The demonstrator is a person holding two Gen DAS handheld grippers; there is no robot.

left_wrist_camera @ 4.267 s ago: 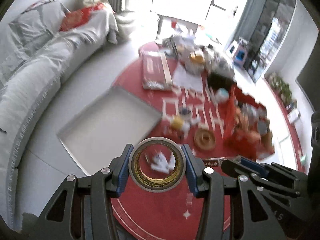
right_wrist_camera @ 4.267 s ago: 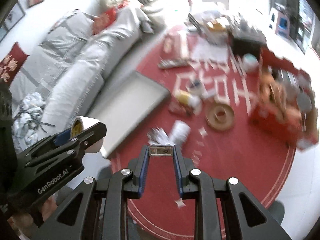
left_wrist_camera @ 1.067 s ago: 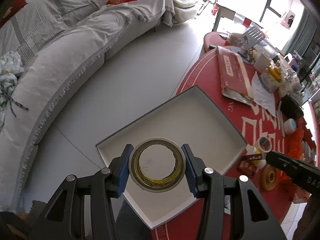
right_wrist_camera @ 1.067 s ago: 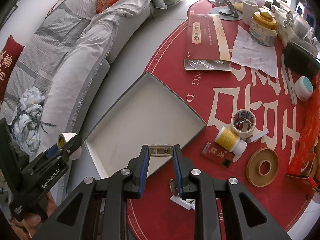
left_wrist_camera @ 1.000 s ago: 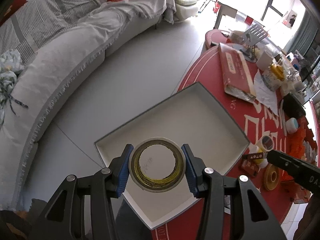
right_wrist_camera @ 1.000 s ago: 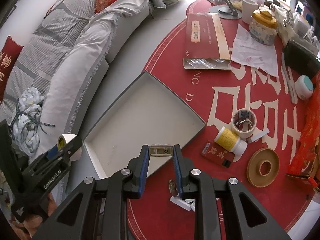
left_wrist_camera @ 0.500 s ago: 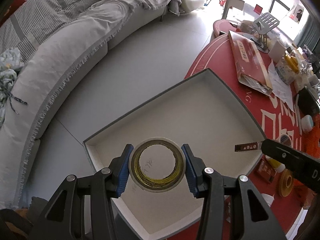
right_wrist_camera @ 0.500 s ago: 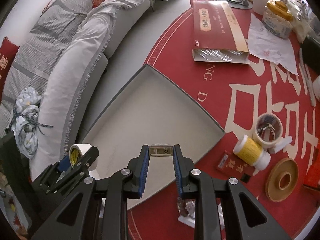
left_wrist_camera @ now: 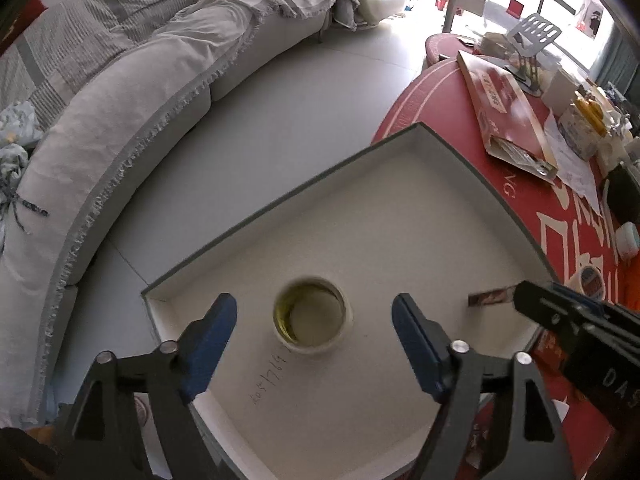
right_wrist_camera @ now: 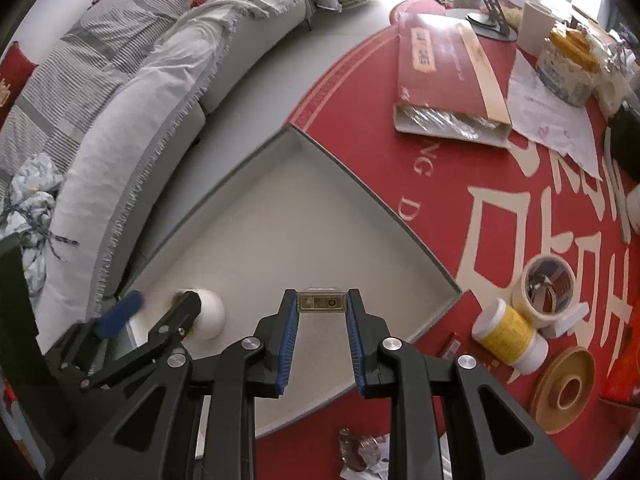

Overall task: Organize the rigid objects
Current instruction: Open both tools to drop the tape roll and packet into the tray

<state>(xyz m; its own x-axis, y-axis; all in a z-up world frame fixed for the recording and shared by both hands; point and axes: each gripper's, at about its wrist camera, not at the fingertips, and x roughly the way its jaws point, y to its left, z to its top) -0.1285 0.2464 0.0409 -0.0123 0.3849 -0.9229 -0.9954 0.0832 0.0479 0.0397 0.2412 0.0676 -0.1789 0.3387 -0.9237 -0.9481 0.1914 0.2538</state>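
A white tape roll (left_wrist_camera: 310, 316) lies flat on the floor of the shallow white box (left_wrist_camera: 420, 216). My left gripper (left_wrist_camera: 314, 334) is open just above it, one finger on each side, not touching. The roll also shows in the right wrist view (right_wrist_camera: 208, 314), partly behind the left gripper (right_wrist_camera: 156, 312). My right gripper (right_wrist_camera: 322, 320) is shut on a small flat gold-and-black bar (right_wrist_camera: 322, 303) and holds it over the box (right_wrist_camera: 280, 216). The bar's end also shows in the left wrist view (left_wrist_camera: 490, 298).
The box sits half on a round red mat (right_wrist_camera: 460, 168), half on grey floor. On the mat lie a red carton (right_wrist_camera: 444, 80), a masking tape roll (right_wrist_camera: 548, 284), a yellow bottle (right_wrist_camera: 508, 334), a tan ring (right_wrist_camera: 564, 390) and papers. A grey sofa (left_wrist_camera: 120, 92) curves at left.
My left gripper has opened and let go of the tape roll, which now lies in the box. Both grippers came lower and closer over the box. The right gripper still holds the bar.
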